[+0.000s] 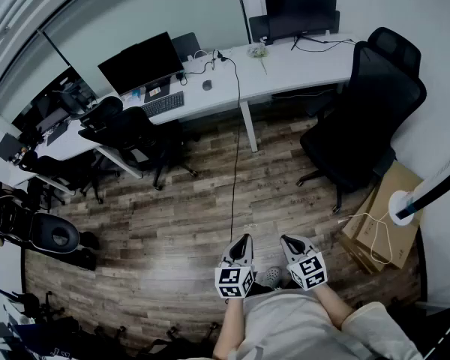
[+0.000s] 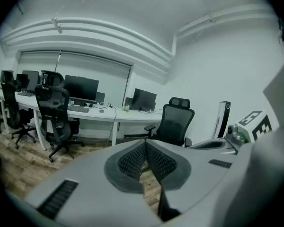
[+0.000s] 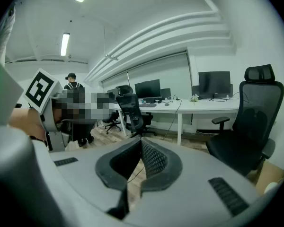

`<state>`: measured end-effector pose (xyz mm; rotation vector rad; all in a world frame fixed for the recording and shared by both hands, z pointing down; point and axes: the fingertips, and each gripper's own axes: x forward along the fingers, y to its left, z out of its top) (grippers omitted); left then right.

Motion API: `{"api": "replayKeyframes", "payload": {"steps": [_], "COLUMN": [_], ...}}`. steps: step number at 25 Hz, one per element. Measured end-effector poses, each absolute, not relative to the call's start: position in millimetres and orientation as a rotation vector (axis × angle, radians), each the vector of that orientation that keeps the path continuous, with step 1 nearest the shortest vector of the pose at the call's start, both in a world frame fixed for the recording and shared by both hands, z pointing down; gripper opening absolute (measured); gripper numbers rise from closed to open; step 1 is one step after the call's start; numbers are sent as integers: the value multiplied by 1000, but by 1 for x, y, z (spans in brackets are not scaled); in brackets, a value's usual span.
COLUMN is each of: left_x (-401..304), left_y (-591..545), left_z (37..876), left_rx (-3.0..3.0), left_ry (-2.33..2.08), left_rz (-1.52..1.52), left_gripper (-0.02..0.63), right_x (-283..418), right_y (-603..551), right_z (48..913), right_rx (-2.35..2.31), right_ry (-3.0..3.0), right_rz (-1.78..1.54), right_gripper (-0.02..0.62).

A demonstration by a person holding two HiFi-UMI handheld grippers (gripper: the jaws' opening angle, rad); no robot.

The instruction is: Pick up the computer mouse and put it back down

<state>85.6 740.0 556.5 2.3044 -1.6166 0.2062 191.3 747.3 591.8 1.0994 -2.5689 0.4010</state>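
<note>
mouse: computer mouse [image 1: 207, 85], small, dark grey, rounded oval; too small to see buttons or a wheel
mouse place: on the white table [image 1: 300, 62], well ahead of both grippers and a bit to the left of them, nothing touching it
near mouse: keyboard [image 1: 163, 104] to its left, monitor [image 1: 140, 62] behind that; black cable [image 1: 235, 163] drops off the table just right of the mouse and runs across the wood floor [image 1: 180, 223] toward the grippers
left gripper [image 1: 244, 238]: held close to the person's body over the floor, jaws closed together, nothing between them
right gripper [image 1: 287, 240]: just beside the left one, jaws closed, empty
right of grippers: black office chair [image 1: 364, 118], cardboard box [image 1: 386, 216]
</note>
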Motion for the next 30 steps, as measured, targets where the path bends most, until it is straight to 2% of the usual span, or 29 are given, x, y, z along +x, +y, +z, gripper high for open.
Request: {"api": "replayKeyframes", "payload": {"steps": [19, 24, 26, 28, 30], "left_x": [73, 65, 62, 59, 56], "left_y": [732, 721, 714, 707, 698], "left_z": [557, 558, 558, 558, 556], "left_rx": [2285, 2279, 2274, 2273, 2278], "left_ry": [-1633, -1668, -1679, -1686, -1692], "left_rz": [186, 221, 215, 208, 199], "left_gripper": [23, 26, 48, 121, 143], "right_x": [179, 177, 179, 181, 181], "right_y": [745, 743, 739, 734, 728], "right_z": [589, 588, 590, 591, 593], "right_rx": [1057, 1040, 1047, 1057, 1072], "right_ry": [-2608, -2625, -2623, -2614, -2599], "right_rz": [405, 429, 439, 455, 466], "right_gripper": [5, 54, 70, 99, 124]}}
